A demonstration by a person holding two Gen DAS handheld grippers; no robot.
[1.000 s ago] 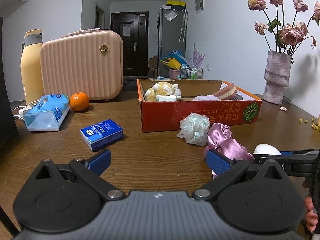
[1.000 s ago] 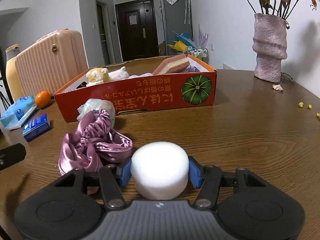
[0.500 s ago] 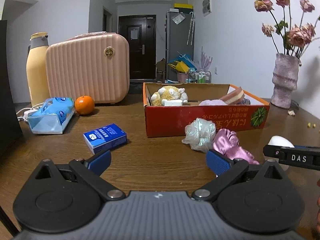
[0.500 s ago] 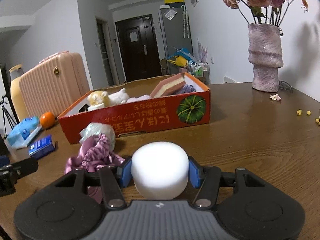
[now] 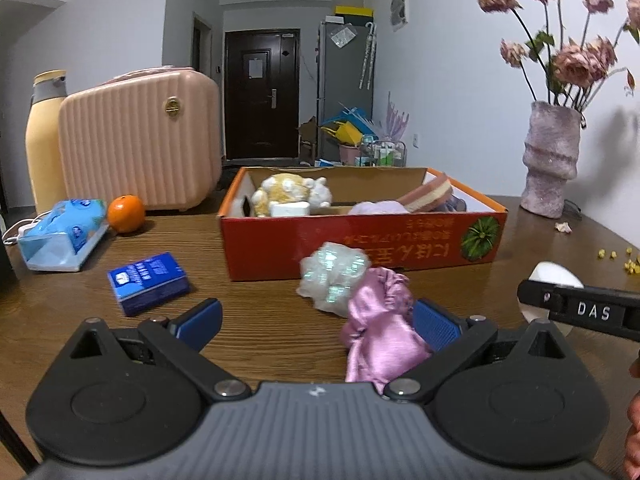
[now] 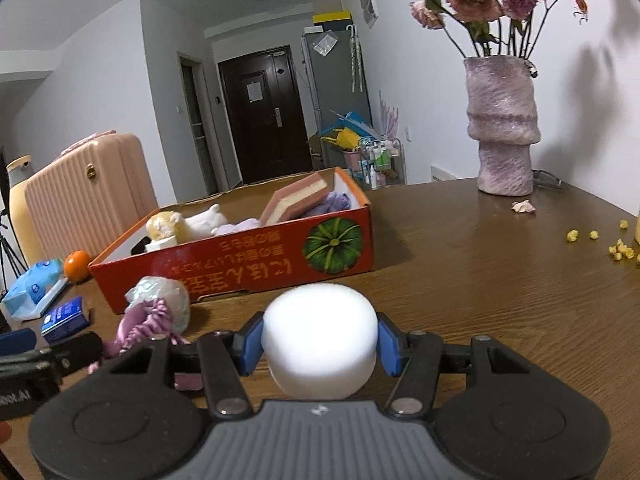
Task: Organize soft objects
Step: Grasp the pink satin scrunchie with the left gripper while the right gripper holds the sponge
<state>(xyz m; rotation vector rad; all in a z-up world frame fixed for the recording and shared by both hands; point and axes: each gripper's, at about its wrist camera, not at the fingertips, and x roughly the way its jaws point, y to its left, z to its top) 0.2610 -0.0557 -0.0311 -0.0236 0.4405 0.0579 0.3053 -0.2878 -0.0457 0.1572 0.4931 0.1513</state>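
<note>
My right gripper [image 6: 319, 344] is shut on a white round sponge [image 6: 319, 344] and holds it above the table, in front of the red cardboard box [image 6: 256, 268]. The sponge also shows at the right of the left wrist view [image 5: 554, 276]. The box [image 5: 360, 240] holds a yellow plush toy [image 5: 288, 196], a pink-and-cream sponge block [image 5: 428, 192] and other soft things. My left gripper [image 5: 316, 320] is open and empty; a pink satin cloth [image 5: 380, 340] lies by its right finger. A pale iridescent mesh ball [image 5: 334, 276] sits against the box front.
A blue tissue pack [image 5: 148, 282], a light-blue wipes pack [image 5: 60, 234] and an orange [image 5: 126, 213] lie left. A pink case [image 5: 140, 148] and a yellow bottle [image 5: 42, 140] stand behind. A vase of dried roses [image 6: 504, 128] stands right, with yellow crumbs [image 6: 618, 250] nearby.
My right gripper has risen with the white sponge and moved toward the box. My left gripper has risen and the pink cloth now lies closer between its fingers.
</note>
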